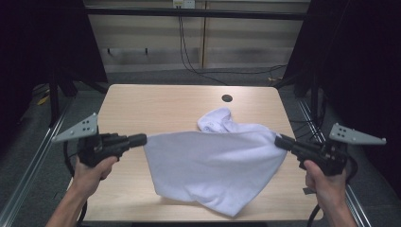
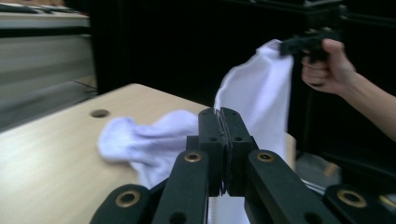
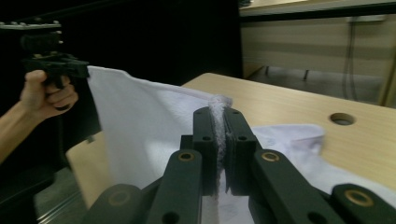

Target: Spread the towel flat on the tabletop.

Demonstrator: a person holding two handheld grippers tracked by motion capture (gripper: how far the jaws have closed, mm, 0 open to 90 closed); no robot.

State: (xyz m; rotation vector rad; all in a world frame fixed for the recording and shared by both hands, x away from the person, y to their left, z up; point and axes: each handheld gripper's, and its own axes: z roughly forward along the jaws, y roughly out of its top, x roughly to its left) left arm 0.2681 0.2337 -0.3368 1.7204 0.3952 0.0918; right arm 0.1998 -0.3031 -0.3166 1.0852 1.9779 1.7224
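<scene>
A white towel (image 1: 213,163) hangs stretched between my two grippers above the wooden table (image 1: 156,106). My left gripper (image 1: 143,139) is shut on its left corner, and my right gripper (image 1: 278,140) is shut on its right corner. A far part of the towel rests bunched on the table (image 1: 217,120). In the left gripper view my own jaws (image 2: 220,112) are closed on the cloth (image 2: 261,88), with the other hand's gripper (image 2: 286,46) holding the far corner. In the right gripper view the towel edge (image 3: 218,105) is pinched between my jaws (image 3: 218,112), and the sheet (image 3: 140,116) runs to the other gripper (image 3: 84,70).
A round cable hole (image 1: 227,98) sits near the table's far right. Cables (image 1: 189,61) run down the back wall onto the floor. Dark curtains (image 1: 52,42) flank both sides, and metal rails (image 1: 38,156) run along the floor by the table.
</scene>
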